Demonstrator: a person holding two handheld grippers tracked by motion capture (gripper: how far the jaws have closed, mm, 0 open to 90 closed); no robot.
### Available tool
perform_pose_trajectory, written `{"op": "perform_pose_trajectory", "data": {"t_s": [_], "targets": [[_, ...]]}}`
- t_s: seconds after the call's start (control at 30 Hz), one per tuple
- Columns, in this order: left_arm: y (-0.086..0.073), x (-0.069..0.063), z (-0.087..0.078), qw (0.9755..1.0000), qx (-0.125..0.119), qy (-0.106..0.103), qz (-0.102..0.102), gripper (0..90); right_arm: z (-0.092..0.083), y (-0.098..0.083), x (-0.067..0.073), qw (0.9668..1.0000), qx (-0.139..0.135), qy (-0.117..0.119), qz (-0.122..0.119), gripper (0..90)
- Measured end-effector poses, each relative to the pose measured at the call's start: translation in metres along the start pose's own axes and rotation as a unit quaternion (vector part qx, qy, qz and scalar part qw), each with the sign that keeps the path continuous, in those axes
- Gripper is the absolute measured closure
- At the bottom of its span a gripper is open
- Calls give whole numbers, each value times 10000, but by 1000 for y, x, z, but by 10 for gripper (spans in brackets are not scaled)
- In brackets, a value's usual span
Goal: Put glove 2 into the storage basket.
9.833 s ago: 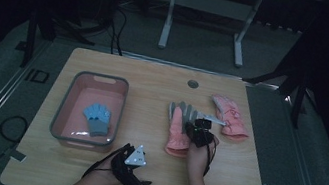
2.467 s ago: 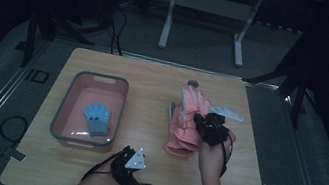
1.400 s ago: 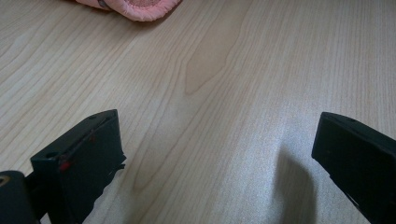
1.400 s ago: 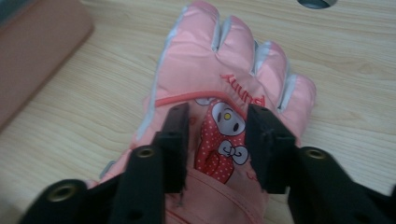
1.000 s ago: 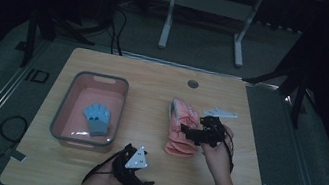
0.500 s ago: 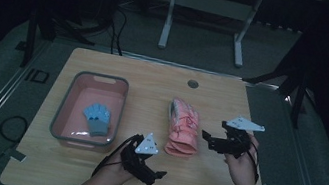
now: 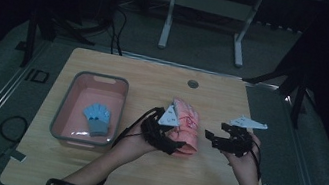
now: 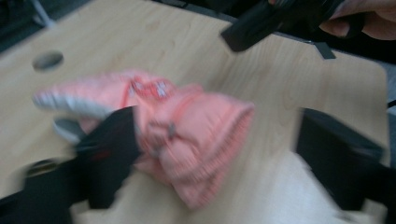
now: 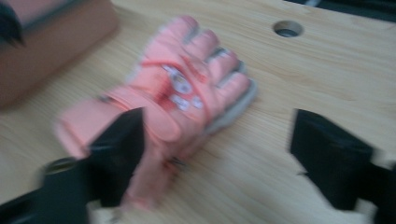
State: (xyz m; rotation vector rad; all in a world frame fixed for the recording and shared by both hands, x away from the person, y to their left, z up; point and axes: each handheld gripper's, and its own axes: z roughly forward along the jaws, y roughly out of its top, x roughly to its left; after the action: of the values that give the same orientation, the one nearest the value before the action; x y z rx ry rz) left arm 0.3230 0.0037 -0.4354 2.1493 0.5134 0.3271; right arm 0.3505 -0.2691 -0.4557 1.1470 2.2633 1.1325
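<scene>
Left gripper (image 7: 170, 141) has risen to the pink gloves (image 7: 186, 126), jaws closing around the stack, not yet gripping. Right gripper (image 7: 210, 136) is waiting apart, jaws unclenched, also narrowing. Risk: pinching one glove only, splitting the pair.

Left gripper (image 7: 172, 142): black body, flat grey three-cornered plate on top, thin black cable looping back along the bare forearm. Right gripper (image 7: 218, 139): same black build, same plate. Jaws on both: broad, matte black, blocky.

Pink gloves, stacked as a pair on your table

Your pink gloves (image 7: 186, 126) lie one atop the other near the table's middle, cuffs toward you, fingertips pointing away. You see grey palm trim along the fingers and small white patches on the back.
</scene>
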Motion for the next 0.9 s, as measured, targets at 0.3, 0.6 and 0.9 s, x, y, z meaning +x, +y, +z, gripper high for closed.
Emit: {"op": "perform_pose_trajectory", "data": {"t_s": [0.3,0.6,0.9], "targets": [[23,23,30,9993,62,362,-115,451,17,6,-3,9999,-58,124,99,620],[10,48,62,9918,603,705,-879,282,46,12,-3,9990,-26,375,259,561],[-26,70,86,9727,1024,668,-1970,258,74,0,-3,9954,363,617,637,492]]}}
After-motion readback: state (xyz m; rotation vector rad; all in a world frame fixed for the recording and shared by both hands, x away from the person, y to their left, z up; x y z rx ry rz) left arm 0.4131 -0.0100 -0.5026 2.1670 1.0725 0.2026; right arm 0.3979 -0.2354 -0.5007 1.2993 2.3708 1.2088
